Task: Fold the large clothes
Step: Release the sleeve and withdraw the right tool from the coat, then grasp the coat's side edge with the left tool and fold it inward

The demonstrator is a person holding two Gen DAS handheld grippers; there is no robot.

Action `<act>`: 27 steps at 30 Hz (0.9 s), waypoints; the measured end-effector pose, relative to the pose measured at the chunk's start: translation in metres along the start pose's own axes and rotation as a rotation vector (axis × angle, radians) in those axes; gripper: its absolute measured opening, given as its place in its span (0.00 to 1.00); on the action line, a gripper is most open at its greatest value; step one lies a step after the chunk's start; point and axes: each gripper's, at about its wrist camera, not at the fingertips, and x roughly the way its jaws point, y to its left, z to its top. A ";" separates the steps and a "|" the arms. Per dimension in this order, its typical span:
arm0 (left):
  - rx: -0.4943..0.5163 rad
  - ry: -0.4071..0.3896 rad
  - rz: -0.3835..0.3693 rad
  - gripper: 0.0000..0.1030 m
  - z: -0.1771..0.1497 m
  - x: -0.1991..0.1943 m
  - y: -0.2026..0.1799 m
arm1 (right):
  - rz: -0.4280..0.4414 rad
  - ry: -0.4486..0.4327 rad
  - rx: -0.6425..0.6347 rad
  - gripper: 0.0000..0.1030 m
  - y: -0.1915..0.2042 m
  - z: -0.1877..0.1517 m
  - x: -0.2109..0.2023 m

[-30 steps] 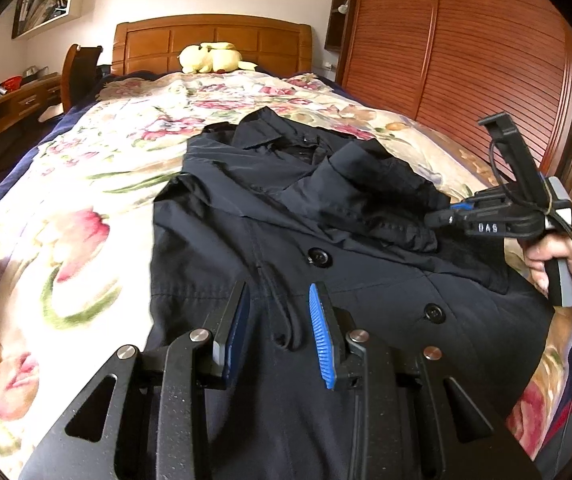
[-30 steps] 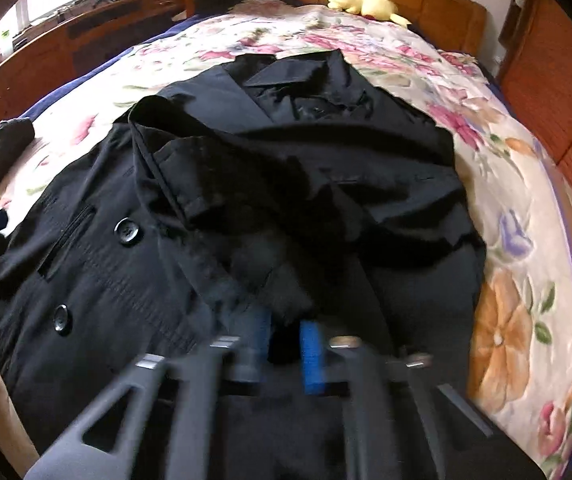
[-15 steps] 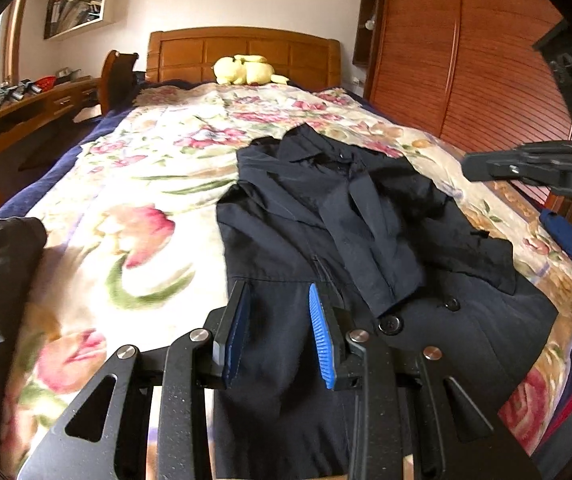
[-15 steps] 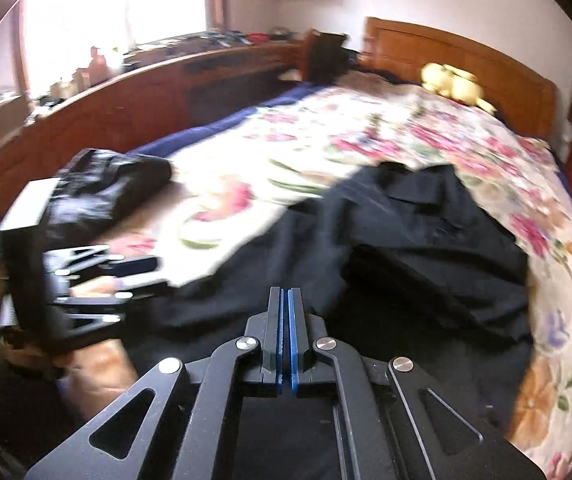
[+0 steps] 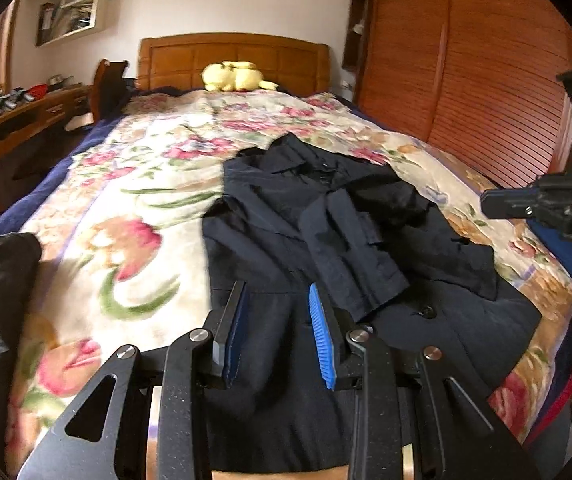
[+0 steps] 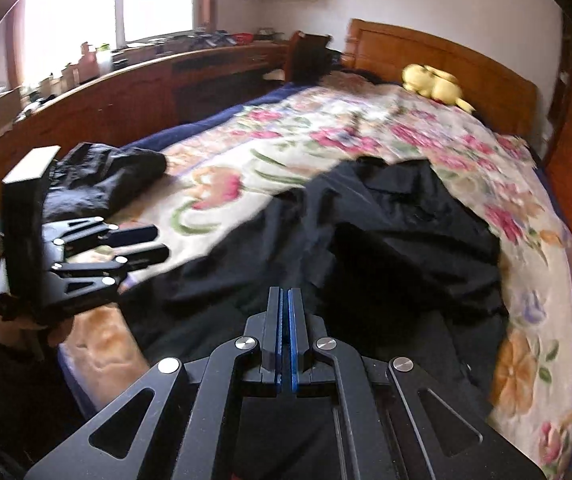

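Black coat [image 5: 326,248] lies on bed [image 5: 126,208], sleeve folded across at 1 o'clock | left tongs [image 5: 280,332] apart, empty | right tongs [image 6: 285,340] together, empty | I judge risk: loose sleeve slipping off, undoing fold.

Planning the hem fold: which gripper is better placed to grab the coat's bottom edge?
Left. The left gripper hangs open over the black coat near its hem; the right gripper is shut and empty.
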 end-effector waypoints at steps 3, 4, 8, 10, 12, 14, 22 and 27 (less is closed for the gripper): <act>0.013 0.039 -0.038 0.31 0.002 0.020 -0.012 | -0.037 0.020 0.038 0.02 -0.015 -0.015 0.009; 0.018 0.054 -0.049 0.32 0.002 0.027 -0.017 | -0.052 0.026 0.047 0.05 -0.018 -0.019 0.011; 0.038 0.113 -0.070 0.38 -0.001 0.057 -0.038 | -0.104 0.054 0.099 0.37 -0.039 -0.042 0.026; 0.049 0.152 -0.080 0.38 -0.003 0.071 -0.048 | -0.131 0.065 0.119 0.56 -0.049 -0.057 0.032; 0.064 0.178 -0.074 0.39 -0.004 0.084 -0.056 | -0.144 0.087 0.145 0.60 -0.057 -0.073 0.042; 0.070 0.199 -0.056 0.39 -0.005 0.093 -0.061 | -0.154 0.115 0.177 0.61 -0.066 -0.088 0.056; 0.040 0.278 -0.031 0.39 -0.011 0.125 -0.061 | -0.146 0.096 0.253 0.61 -0.073 -0.129 0.082; 0.015 0.268 -0.034 0.39 -0.011 0.128 -0.063 | -0.165 0.045 0.253 0.61 -0.059 -0.131 0.081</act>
